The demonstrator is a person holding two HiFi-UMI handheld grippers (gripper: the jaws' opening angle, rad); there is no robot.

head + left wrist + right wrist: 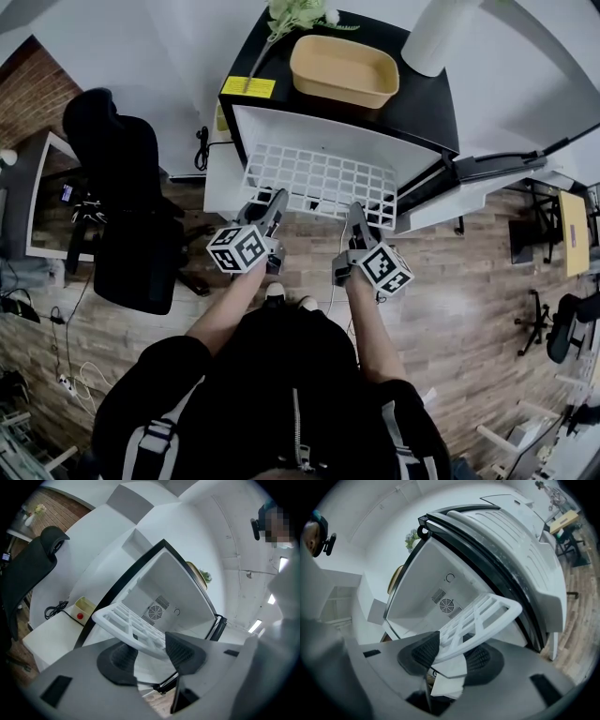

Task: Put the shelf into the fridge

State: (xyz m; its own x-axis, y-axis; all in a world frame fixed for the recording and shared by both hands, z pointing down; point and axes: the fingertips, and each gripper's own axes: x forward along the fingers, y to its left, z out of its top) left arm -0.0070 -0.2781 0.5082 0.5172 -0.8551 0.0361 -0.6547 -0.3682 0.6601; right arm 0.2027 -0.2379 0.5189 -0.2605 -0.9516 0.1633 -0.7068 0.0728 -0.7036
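Looking down from the head view, we see the white grid shelf point(319, 180) held level in front of the open fridge point(427, 112). Its far edge is at the fridge's mouth and its near edge is towards us. Our left gripper point(275, 204) clamps the near edge at the left, and our right gripper point(356, 216) clamps it at the right. On the fridge's black top a tan tray point(342, 70) sits in the middle, with a green plant point(298, 14) at the far left and a white roll point(441, 33) at the far right. The fridge door point(478, 183) stands open to the right. A black office chair point(122, 206) stands on the wooden floor point(469, 309) to the left.

From the left gripper view, we find the left gripper point(150, 651) with its jaws set wide and both dark pads pressed against the rim of the shelf point(124, 620). The shelf reaches out towards the fridge's white inside point(164, 583). A round fan grille point(153, 613) shows on the back wall. Left of the fridge lie a coiled black cable point(55, 609) and a small pale box with a red button point(83, 609).

From the right gripper view, we find the right gripper point(450, 656) likewise closed on the shelf point(485, 613), a corner of it caught between the ribbed pads. The fan grille point(446, 605) sits beyond, and the open door point(520, 559) curves away on the right.
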